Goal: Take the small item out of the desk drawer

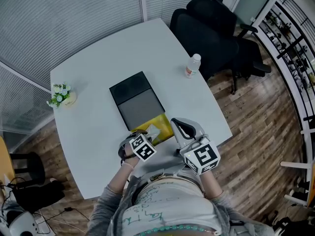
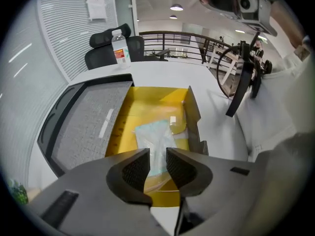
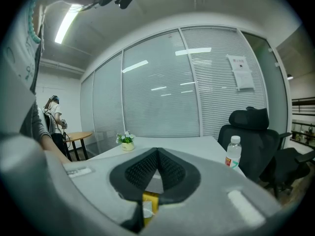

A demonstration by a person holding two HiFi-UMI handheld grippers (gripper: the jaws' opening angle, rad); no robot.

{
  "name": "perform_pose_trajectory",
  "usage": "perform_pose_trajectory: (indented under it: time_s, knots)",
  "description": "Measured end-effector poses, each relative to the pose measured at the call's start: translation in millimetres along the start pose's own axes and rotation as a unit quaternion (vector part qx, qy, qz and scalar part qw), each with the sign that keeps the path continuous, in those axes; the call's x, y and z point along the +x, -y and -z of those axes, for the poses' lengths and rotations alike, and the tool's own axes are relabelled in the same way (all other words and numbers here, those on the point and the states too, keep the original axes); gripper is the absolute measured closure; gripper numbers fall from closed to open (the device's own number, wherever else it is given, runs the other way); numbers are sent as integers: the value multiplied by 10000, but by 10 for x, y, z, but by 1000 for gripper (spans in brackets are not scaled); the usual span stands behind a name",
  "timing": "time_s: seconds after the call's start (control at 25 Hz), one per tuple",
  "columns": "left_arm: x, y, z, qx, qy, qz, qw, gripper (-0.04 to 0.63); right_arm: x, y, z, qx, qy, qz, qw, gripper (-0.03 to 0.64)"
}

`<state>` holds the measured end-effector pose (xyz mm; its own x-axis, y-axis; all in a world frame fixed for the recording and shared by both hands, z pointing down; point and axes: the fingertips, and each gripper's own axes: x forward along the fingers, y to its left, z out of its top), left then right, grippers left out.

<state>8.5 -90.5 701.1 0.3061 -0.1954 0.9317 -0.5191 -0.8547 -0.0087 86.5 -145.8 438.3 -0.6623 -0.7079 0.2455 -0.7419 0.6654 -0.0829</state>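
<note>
A yellow drawer [image 1: 163, 120] stands pulled out from a flat dark desk unit [image 1: 135, 100] on the white table [image 1: 98, 63]. In it lies a small pale translucent packet [image 1: 151, 132]. My left gripper [image 1: 140, 138] points steeply down over the drawer's near end. In the left gripper view its jaws [image 2: 158, 163] stand apart, and the packet [image 2: 155, 139] shows through the gap just beyond the pads, on the yellow drawer floor [image 2: 147, 107]. My right gripper [image 1: 177, 126] hovers beside the drawer's right edge, nearly level, shut with nothing in it [image 3: 157, 154].
A water bottle [image 1: 193, 66] stands near the table's far right edge, in front of a black office chair [image 1: 211, 28]. A small potted plant [image 1: 62, 95] sits at the left. The table's near edge is against the person's body.
</note>
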Motion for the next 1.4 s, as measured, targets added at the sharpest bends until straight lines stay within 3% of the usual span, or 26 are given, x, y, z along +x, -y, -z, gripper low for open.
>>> perform_pose_trajectory:
  time_s: [0.28,0.64,1.08,1.4]
  knots:
    - [90,25,-68,393,-169,59,9991,499,14,-27,35,-6,-65,-44,10000,615]
    - [111,13,-63,231,-19,98,9997,595,17,25,78,10,-113,-6,9999,615]
    - [71,-33,-73,-41,187,137,9997,597,60,10,106,54,-152,-42,9999,615]
    - [74,-12,-63,52,167,182,9997,597,67,-13,108,26,-168,-70,9998,615]
